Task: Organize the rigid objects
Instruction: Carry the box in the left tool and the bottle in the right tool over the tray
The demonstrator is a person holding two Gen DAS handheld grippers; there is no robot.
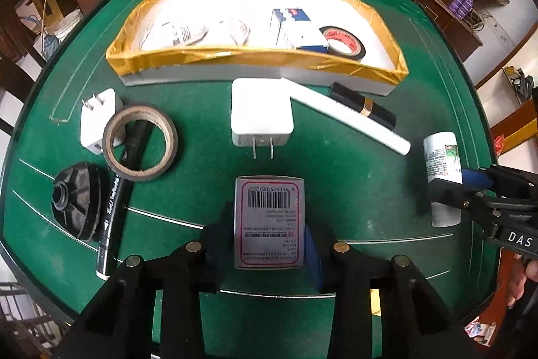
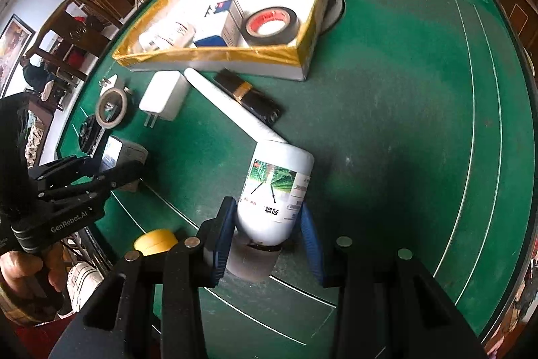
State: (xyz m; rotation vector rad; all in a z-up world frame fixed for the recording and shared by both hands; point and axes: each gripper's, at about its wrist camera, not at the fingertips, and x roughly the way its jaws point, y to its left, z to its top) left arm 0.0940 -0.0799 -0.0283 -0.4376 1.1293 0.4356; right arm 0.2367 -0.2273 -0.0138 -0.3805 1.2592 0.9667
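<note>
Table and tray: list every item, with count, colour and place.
Tray: 1, white, gold-taped rim, far side of green table.
In tray: black tape roll; blue-white box; white bottle.
Chargers: 2, white, centre, left.
Tape ring: 1, brown, left.
Marker: 1, black, under ring.
Round cap: 1, black, far left.
Tube: 1, white.
Lipstick: 1, black-gold.
Left gripper: grips barcode box.
Right gripper: grips white bottle.
</note>
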